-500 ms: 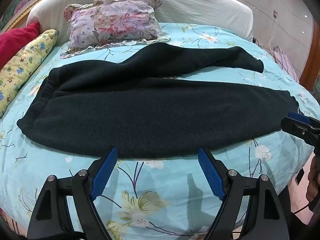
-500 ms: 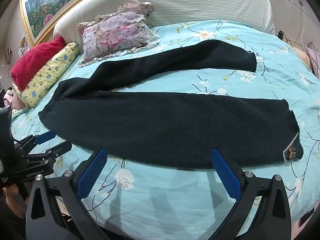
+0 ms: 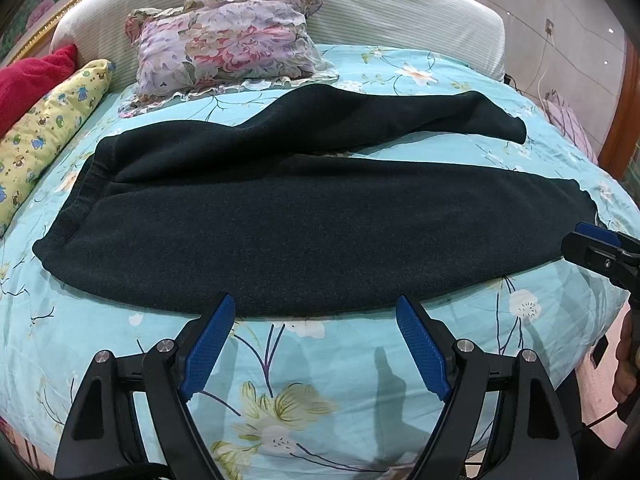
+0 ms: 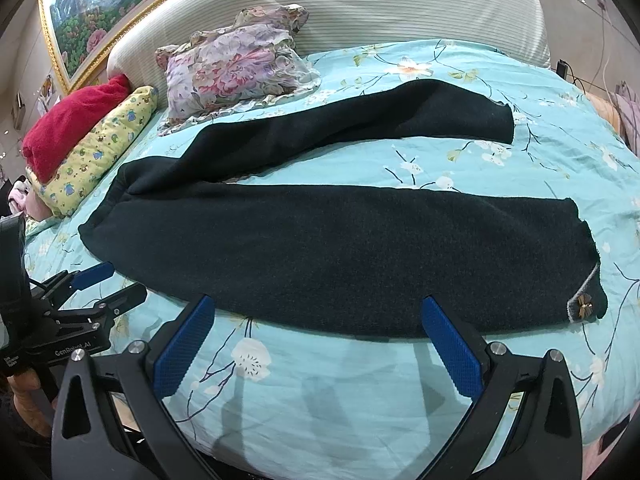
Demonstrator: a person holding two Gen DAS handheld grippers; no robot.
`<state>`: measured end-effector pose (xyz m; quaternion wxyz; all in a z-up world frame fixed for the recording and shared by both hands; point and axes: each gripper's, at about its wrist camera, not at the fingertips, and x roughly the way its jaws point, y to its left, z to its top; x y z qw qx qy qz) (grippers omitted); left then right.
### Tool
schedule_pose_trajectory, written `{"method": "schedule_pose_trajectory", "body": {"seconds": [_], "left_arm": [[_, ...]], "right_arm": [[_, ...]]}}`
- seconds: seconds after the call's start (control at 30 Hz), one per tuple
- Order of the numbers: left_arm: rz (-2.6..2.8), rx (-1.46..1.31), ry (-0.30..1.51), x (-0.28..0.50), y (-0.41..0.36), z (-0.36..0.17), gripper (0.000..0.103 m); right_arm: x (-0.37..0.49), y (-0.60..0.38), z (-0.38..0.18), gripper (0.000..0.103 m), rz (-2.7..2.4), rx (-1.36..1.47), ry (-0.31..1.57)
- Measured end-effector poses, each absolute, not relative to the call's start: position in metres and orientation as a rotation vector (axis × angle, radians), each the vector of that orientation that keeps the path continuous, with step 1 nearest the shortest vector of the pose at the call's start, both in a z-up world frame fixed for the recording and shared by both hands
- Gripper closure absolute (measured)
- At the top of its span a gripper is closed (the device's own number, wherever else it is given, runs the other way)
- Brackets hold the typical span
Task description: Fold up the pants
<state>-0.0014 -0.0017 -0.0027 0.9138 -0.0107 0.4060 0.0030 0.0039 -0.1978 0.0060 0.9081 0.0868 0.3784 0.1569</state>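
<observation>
Across the floral bedsheet (image 3: 328,364) the dark pants (image 3: 304,236) lie spread, so with my left gripper (image 3: 316,344) and right gripper (image 4: 320,344) both wide and empty, I'd pinch the near leg's edge evenly.

Both wrist views near bed edge, angled down, sharing pants (image 3: 320,224)

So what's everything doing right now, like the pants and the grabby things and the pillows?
Pants: spread flat on the bed, unfolded, legs apart.
Left gripper: open, empty, near the pants' front edge.
Right gripper: open, empty, near the same edge.
Flowery pillow: leaning on the headboard.
Yellow pillow: lying at the bed's side.
Red pillow: lying on top of the yellow one.
Bedspread: smooth, covering the bed.
</observation>
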Motion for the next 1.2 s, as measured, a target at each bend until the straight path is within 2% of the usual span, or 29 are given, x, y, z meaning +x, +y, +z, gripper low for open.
{"method": "schedule_pose_trajectory", "body": {"seconds": [0.5, 0.73, 1.2], "left_arm": [[0.0, 0.043, 0.77, -0.001, -0.011, -0.003, 0.02], [-0.018, 0.044, 0.856, 0.005, -0.009, -0.003, 0.02], [-0.078, 0.028, 0.766, 0.024, -0.015, 0.009, 0.02]], "right_arm": [[0.003, -0.2, 0.009, 0.0, 0.33, 0.205, 0.771], [0.004, -0.202, 0.009, 0.0, 0.329, 0.217, 0.771], [0.019, -0.226, 0.007, 0.0, 0.316, 0.275, 0.783]]}}
